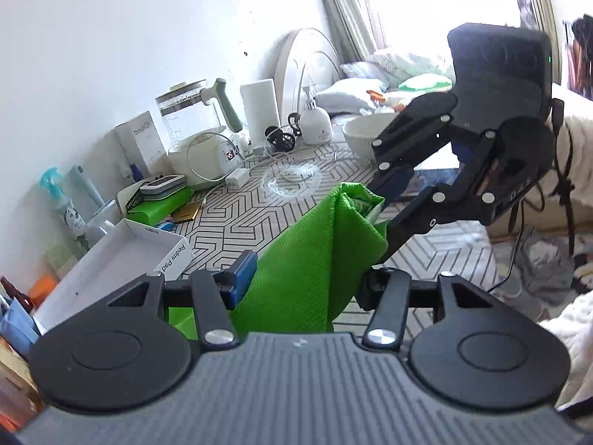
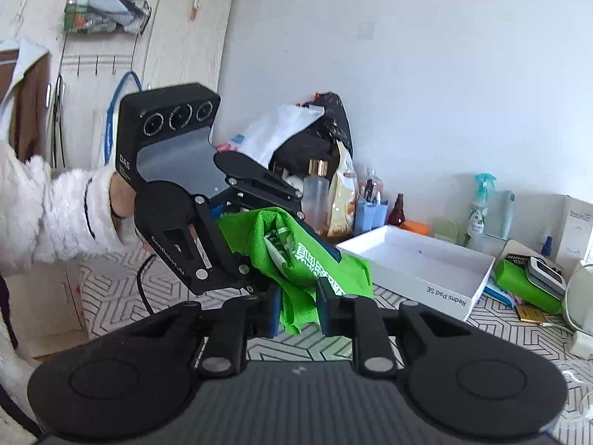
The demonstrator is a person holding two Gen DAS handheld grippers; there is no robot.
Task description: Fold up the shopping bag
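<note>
Shopping bag [image 1: 307,256], green non-woven fabric with white printed lettering, held up off the patterned tabletop [image 1: 237,215] between two hand-held grippers that face each other. In the left wrist view the bag hangs in loose vertical folds. Its lower part passes between the fingers of the left gripper [image 1: 300,285], whose blue-padded finger [image 1: 242,272] lies against the cloth on one side. The opposite finger is mostly hidden behind the fabric, so whether this gripper clamps the bag cannot be told.

The right gripper [image 2: 298,309], seen from its own camera, has both blue-padded fingers closed onto a bunched fold of the bag, with the cloth pinched between them. In the left wrist view the same gripper [image 1: 381,204] meets the bag's upper edge from the right.

In the right wrist view the left gripper [image 2: 281,244] is carried by a hand [image 2: 122,200] in a white fleecy sleeve [image 2: 55,215].

On the tabletop behind the bag:
- an open white tablet box [image 2: 418,259]
- a glass kettle [image 1: 192,111] on its base
- a roll of paper towel [image 1: 259,107]
- a white bowl [image 1: 363,137]
- a spray bottle [image 2: 481,204]
</note>
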